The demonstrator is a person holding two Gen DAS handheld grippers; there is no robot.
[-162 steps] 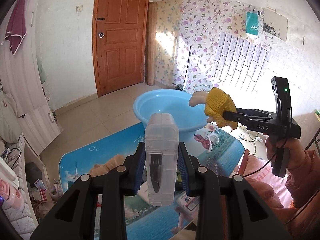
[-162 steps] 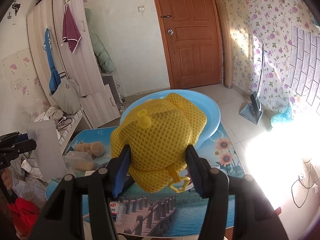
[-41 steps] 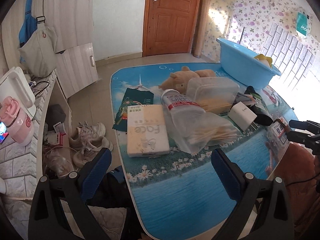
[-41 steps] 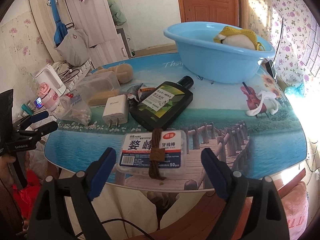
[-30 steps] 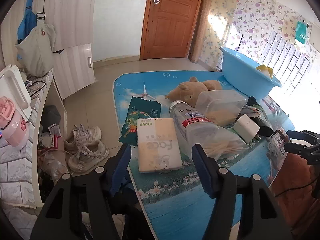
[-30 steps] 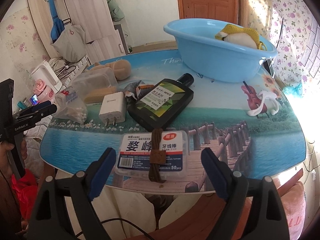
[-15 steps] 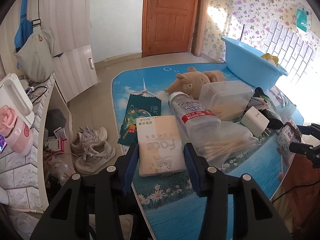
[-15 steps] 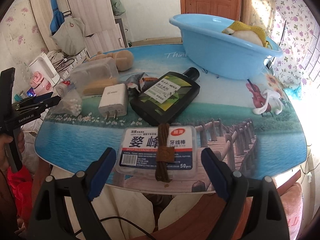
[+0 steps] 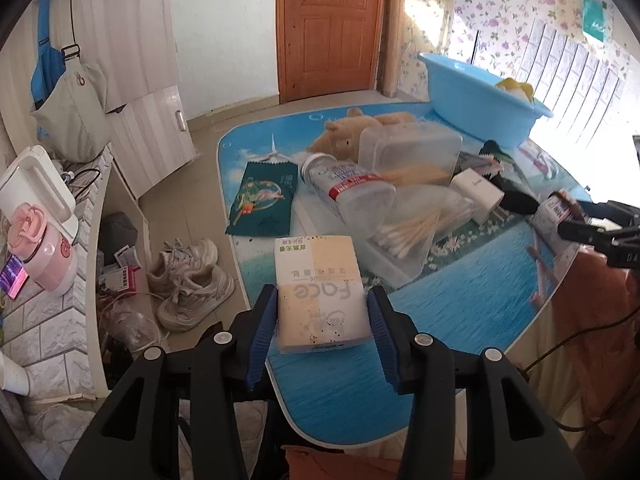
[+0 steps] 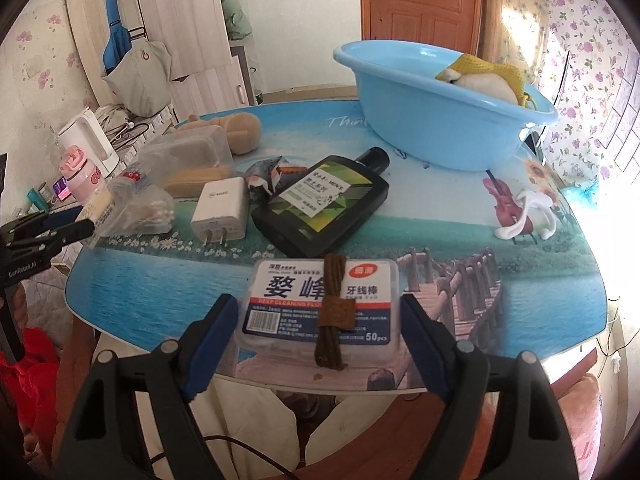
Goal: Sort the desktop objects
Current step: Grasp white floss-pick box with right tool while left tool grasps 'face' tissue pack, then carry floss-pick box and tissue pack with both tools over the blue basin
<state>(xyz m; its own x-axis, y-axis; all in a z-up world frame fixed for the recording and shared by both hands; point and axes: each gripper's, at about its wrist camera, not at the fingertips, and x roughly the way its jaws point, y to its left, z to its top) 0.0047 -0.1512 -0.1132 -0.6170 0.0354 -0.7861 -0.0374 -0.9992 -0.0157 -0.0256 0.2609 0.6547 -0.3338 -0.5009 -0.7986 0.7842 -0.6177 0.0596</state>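
Closed in since a second ago, the left hand-held gripper now clamps the cream-and-white tissue pack on the surface. Right hand-held gripper – jaws closing – straddles the clear plastic floss-pick box, pads not yet touching.

Left gripper clamped narrow; right gripper wide, jaws closing.

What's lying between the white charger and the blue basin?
In the right wrist view, the black bottle and a crumpled wrapper lie between the white charger and the blue basin.

Glossy printed table top; smooth blue plastic basin; clear plastic floss box; matt soft-wrapped tissue pack.
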